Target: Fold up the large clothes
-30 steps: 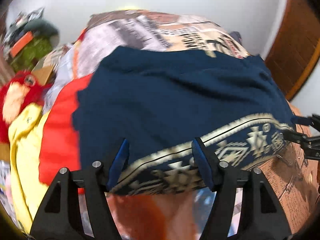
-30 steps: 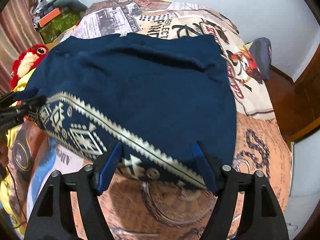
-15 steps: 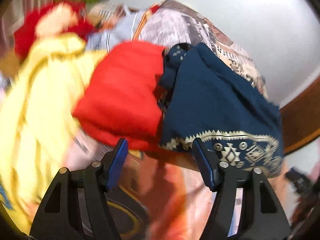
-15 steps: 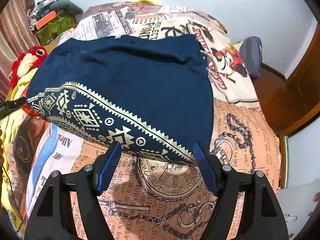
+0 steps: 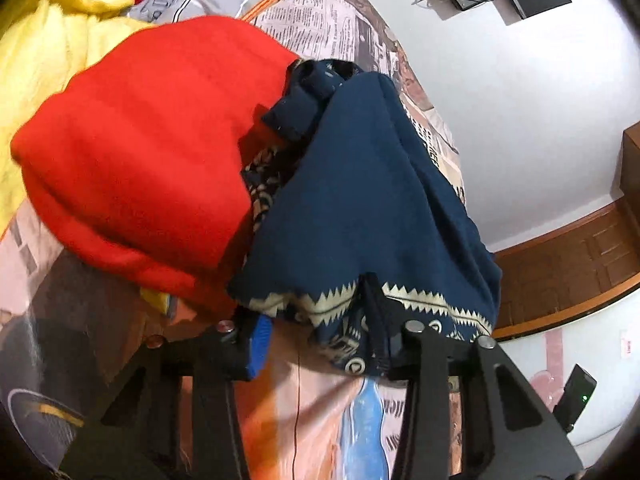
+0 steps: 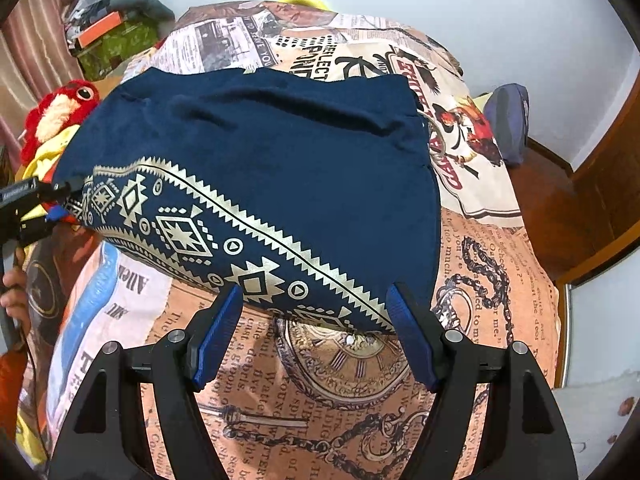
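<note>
Tongs on the left (image 5: 316, 340) have swung round from the middle of the patterned hem to the near left corner of the navy garment (image 6: 280, 168), and they are closing there now, with the zigzag-bordered edge bunched between them. A second ago they stood wider, square to the hem; half a second ago they were passing the red cloth (image 5: 160, 140) with nothing between them. From the right-hand view that corner looks a little lifted off the bed (image 6: 500, 280), pinched at the far left where the person's hand (image 6: 12, 292) shows below.

Right tongs (image 6: 316, 332) have not moved: apart, blue pads either side of the hem's right end, hovering just over it and gripping nothing.

The garment lies spread across the printed bedcover, hem towards the person, plain blue body stretching away. To my eye the left corner is being secured first, so the right corner needs taking next before any fold can be carried over
</note>
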